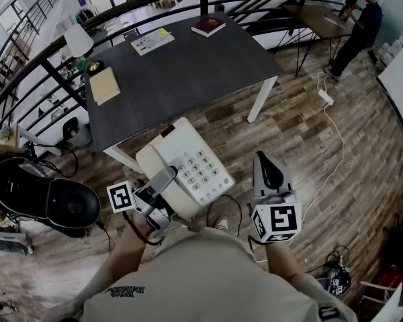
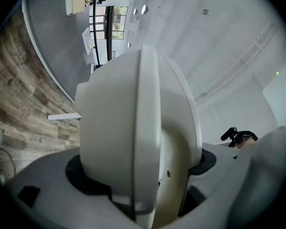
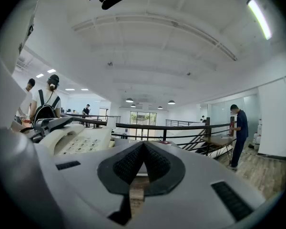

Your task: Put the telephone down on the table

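A cream push-button telephone [image 1: 196,171] with its handset on the cradle hangs in the air over the wooden floor, just in front of the dark grey table [image 1: 181,72]. My left gripper [image 1: 162,181] is shut on the telephone's handset side, its jaws spread wide around it. In the left gripper view the telephone [image 2: 133,128] fills the space between the jaws. My right gripper [image 1: 269,168] is to the right of the telephone, apart from it, shut with nothing in it; its pads meet at the tip [image 3: 143,146]. The keypad [image 3: 78,141] shows to its left.
On the table lie a red book [image 1: 208,25], a printed sheet [image 1: 152,40] and a tan notebook [image 1: 105,86], with a white lamp [image 1: 80,42] at its left edge. A black round chair [image 1: 67,206] stands left. A person [image 1: 359,25] stands far right by another table; a power strip [image 1: 326,97] lies on the floor.
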A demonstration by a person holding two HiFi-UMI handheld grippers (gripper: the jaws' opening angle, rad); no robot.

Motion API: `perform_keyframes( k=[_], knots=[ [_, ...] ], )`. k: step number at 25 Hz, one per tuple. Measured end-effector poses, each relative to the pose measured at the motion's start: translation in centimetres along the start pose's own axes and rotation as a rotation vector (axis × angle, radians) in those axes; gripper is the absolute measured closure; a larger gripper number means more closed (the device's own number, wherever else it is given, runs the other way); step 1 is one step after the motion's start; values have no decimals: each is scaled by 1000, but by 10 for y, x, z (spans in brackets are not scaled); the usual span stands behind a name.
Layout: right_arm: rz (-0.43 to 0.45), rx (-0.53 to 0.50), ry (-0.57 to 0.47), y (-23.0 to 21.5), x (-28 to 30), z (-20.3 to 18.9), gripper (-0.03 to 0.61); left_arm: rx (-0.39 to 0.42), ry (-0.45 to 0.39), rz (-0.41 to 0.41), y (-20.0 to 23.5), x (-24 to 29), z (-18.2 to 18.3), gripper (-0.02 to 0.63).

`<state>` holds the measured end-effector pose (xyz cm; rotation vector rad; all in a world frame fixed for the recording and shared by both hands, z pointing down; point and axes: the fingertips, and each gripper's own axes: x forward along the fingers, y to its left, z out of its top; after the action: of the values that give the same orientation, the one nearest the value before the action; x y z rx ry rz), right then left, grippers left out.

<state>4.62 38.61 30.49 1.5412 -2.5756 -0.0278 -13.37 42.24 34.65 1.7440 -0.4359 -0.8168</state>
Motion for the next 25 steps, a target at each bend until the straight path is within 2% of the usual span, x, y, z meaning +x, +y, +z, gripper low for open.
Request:
perform_keyframes(
  k=[8, 13, 17, 25],
  knots=[
    [-36, 27, 16, -4, -10, -4, 577, -23, 10, 13, 0, -1, -9, 156],
    [-10, 42, -18, -1, -14, 2, 577, -23, 27, 10, -1, 1, -15, 155],
    [-25, 49, -39, -8, -17, 2, 577, -19, 58, 13, 0, 8, -23, 156],
    [-10, 45, -57, -24, -19, -1, 577, -27, 63, 27, 8, 25, -37, 156]
  ],
)
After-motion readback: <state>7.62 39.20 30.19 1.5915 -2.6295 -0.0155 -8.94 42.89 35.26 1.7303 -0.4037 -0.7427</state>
